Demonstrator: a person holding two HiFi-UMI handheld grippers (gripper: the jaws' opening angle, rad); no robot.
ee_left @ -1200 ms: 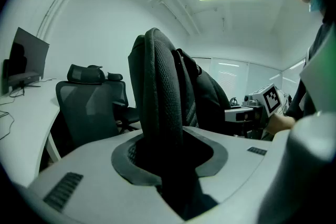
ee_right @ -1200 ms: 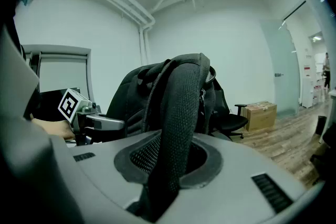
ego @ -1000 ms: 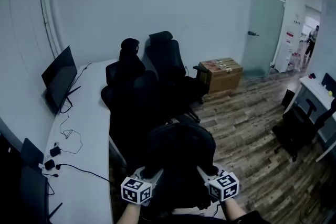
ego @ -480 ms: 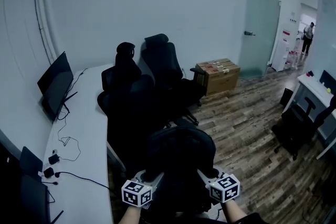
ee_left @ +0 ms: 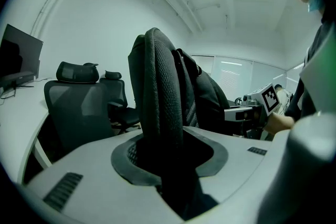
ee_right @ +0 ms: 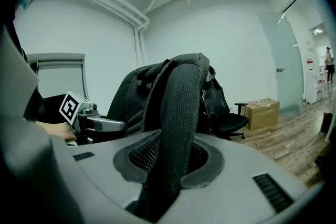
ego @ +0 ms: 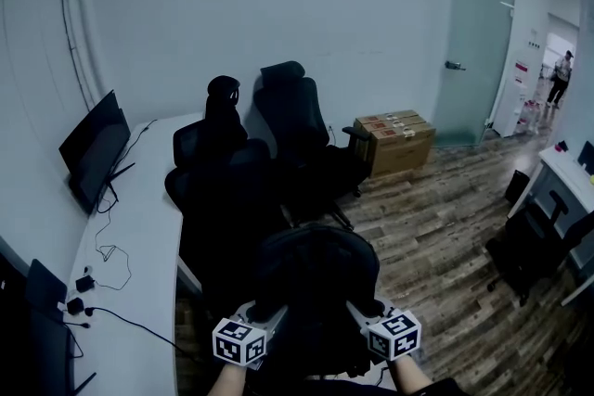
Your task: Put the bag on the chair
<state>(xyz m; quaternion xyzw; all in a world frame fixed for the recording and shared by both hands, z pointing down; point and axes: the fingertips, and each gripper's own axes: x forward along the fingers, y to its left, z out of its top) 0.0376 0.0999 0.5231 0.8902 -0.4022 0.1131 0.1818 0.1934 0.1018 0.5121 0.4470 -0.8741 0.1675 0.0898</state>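
At the lower centre of the head view, the left gripper (ego: 271, 314) and right gripper (ego: 358, 309) each clamp a mesh shoulder strap (ee_left: 163, 86) of the black backpack (ego: 316, 278), which hangs between them. A strap could slide through the jaws. Just above, the nearest office chair (ego: 223, 190) may roll or swivel away as the load lands.
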